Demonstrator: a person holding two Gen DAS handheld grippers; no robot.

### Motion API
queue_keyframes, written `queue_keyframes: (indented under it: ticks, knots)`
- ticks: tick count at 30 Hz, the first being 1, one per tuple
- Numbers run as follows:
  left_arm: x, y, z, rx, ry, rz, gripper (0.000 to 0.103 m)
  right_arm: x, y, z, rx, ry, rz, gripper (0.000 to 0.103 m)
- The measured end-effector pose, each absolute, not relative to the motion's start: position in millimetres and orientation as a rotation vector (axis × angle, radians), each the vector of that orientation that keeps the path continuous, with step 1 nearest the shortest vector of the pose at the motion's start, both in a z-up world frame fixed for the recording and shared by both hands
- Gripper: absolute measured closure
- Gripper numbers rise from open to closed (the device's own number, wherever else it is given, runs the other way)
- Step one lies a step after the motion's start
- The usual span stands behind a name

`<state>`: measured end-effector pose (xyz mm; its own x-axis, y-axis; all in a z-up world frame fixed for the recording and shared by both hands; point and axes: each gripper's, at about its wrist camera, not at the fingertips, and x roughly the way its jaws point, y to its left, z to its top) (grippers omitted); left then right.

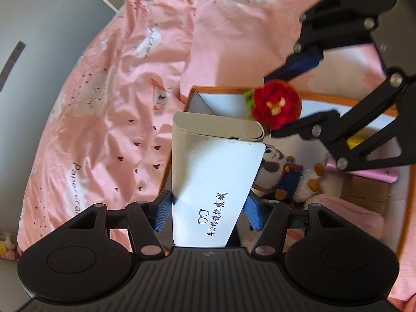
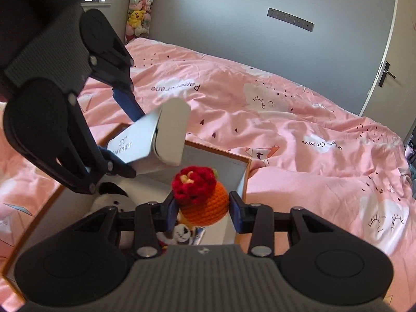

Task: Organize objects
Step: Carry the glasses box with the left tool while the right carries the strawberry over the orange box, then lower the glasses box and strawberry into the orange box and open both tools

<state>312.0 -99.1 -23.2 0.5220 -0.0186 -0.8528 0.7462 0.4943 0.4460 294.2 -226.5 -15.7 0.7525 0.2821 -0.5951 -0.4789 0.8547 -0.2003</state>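
– Left gripper [image 1: 208,209]: what has it got?

– Its blue pads [image 1: 163,209] are clamped on a white case [image 1: 215,171], flat and printed with small glasses and dark writing. The case is tilted over the near-left corner of the box [image 2: 245,179].

– And the right gripper [image 2: 202,209]?

– Clenched on a crochet flower [image 2: 201,200], red bloom on an orange base, held above the box's far corner, just beside the case.

– What is in the box?

– A panda plush [image 1: 270,161], another plush toy [image 1: 309,182], something yellow [image 1: 357,140], a pink flat item [image 1: 374,174]. The box has white walls and an orange rim.

– Where does it sit?

– On a pink bedspread [image 2: 299,161] with clouds and small hearts. Behind it, a grey wall [image 2: 221,13] and a door [image 2: 390,59].
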Motion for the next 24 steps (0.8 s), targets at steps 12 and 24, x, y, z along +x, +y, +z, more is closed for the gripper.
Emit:
queue_keyframes:
  ticks: [12,24]
  knots:
    - [346.2,-94.9,-81.0,0.999,1.03,-0.572,0.035,322.2,-213.2,-42.2,-0.483,0.565,0.456,0.06]
    - [364.4,-87.0,-94.9,0.896,1.033,-0.538,0.033,325.4,-207.0,-53.9,-0.596,0.564,0.445,0.06]
